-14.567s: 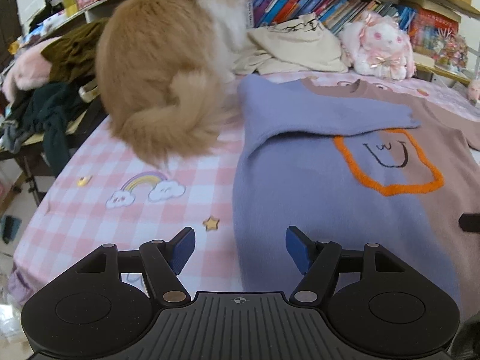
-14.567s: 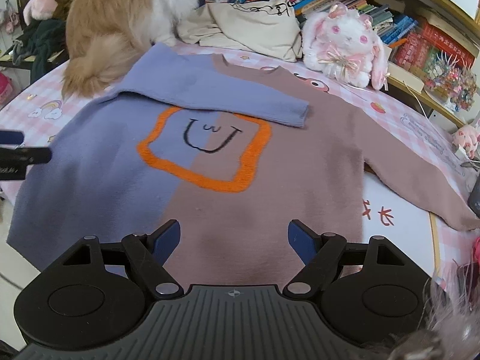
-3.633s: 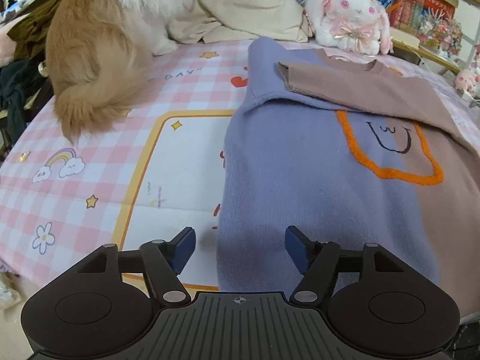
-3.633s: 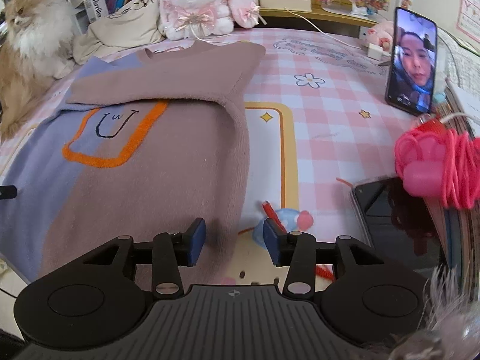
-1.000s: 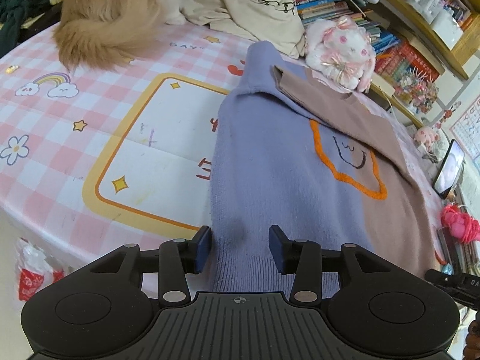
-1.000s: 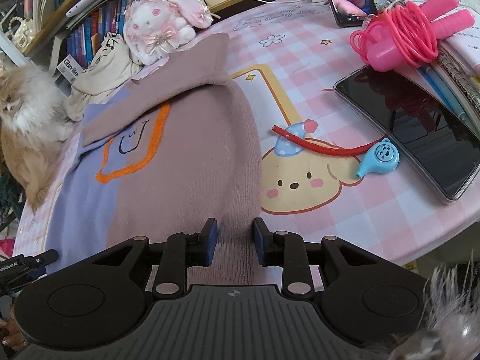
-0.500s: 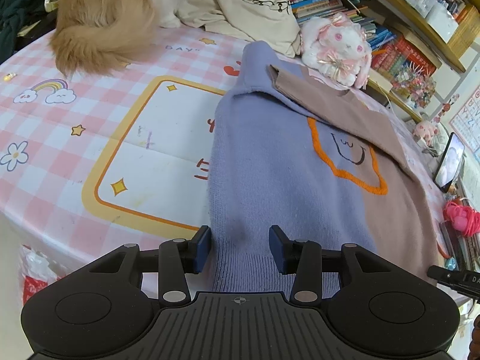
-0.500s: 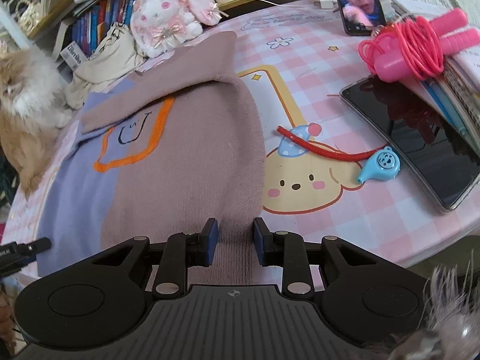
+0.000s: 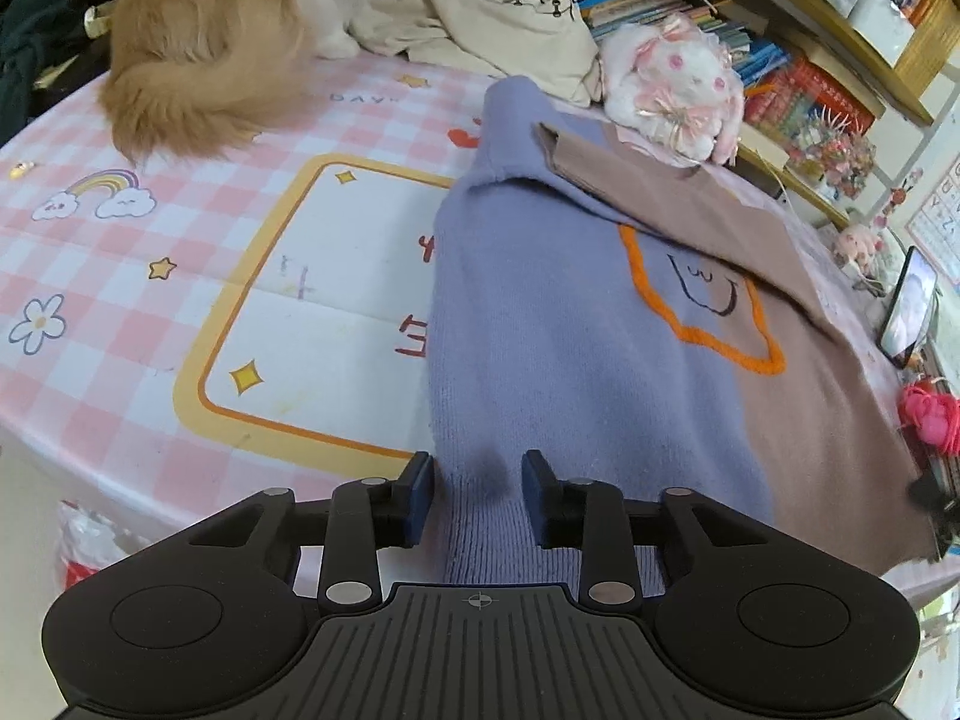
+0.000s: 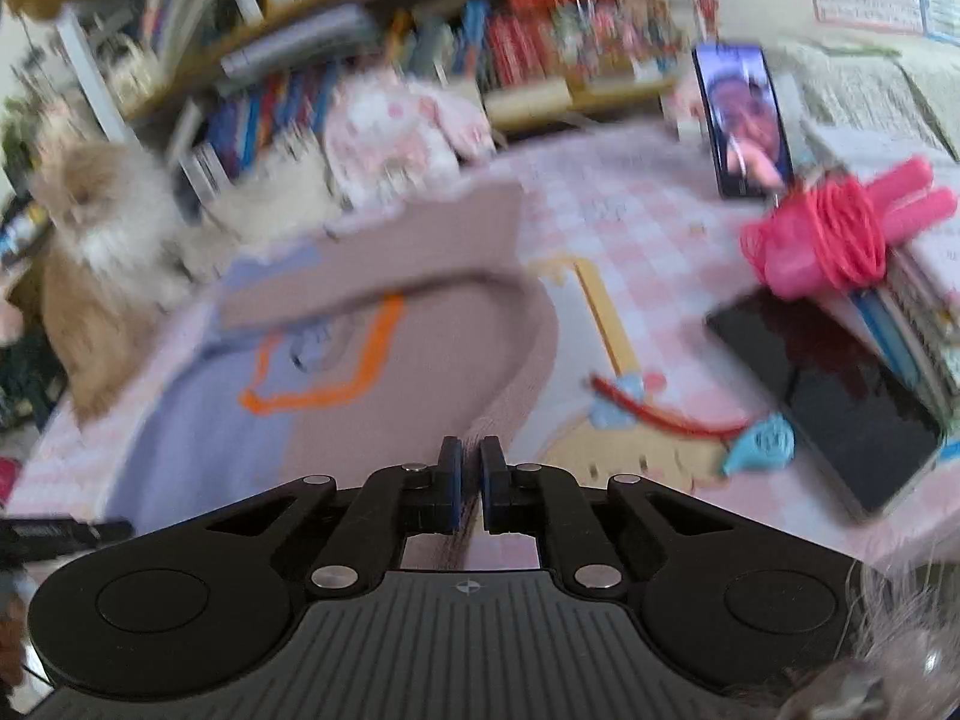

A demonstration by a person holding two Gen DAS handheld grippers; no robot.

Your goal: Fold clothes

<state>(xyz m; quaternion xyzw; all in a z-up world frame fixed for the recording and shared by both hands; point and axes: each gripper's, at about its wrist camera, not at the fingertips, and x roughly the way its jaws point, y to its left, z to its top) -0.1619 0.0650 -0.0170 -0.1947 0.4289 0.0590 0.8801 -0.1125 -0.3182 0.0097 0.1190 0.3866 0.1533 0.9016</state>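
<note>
The pink checked tablecloth (image 9: pixel 180 276) covers the whole work surface, and on it the two-tone sweater (image 9: pixel 576 336), lilac on one half and brownish mauve on the other with an orange-outlined face motif, lies lengthwise with both sleeves already folded across the chest, its ribbed hem hanging at the near table edge. A long-haired ginger cat (image 9: pixel 210 42) sits at the far left corner, well apart from the sweater, with a cream garment (image 9: pixel 510 24) and a white plush rabbit (image 9: pixel 672 84) beside the bookshelf behind it. The step in hand looks like the hem-to-collar fold: the left gripper (image 9: pixel 478 495) straddles the lilac hem corner with its jaws partly closed, a clear gap on each side of the knit, so it has no firm hold yet; the right gripper (image 10: pixel 470 492) has its jaws pinched nearly together on the mauve hem corner, though that view is badly motion-blurred. Next, the left side probably needs to clamp fully, then both corners should lift together and travel toward the neckline, keeping the sleeves from sliding. No containers are visible; on the right lie only a dark tablet (image 10: pixel 834 396), a propped phone (image 10: pixel 744 126), a pink skipping rope (image 10: pixel 840 234) and a small blue whistle (image 10: pixel 762 441).
</note>
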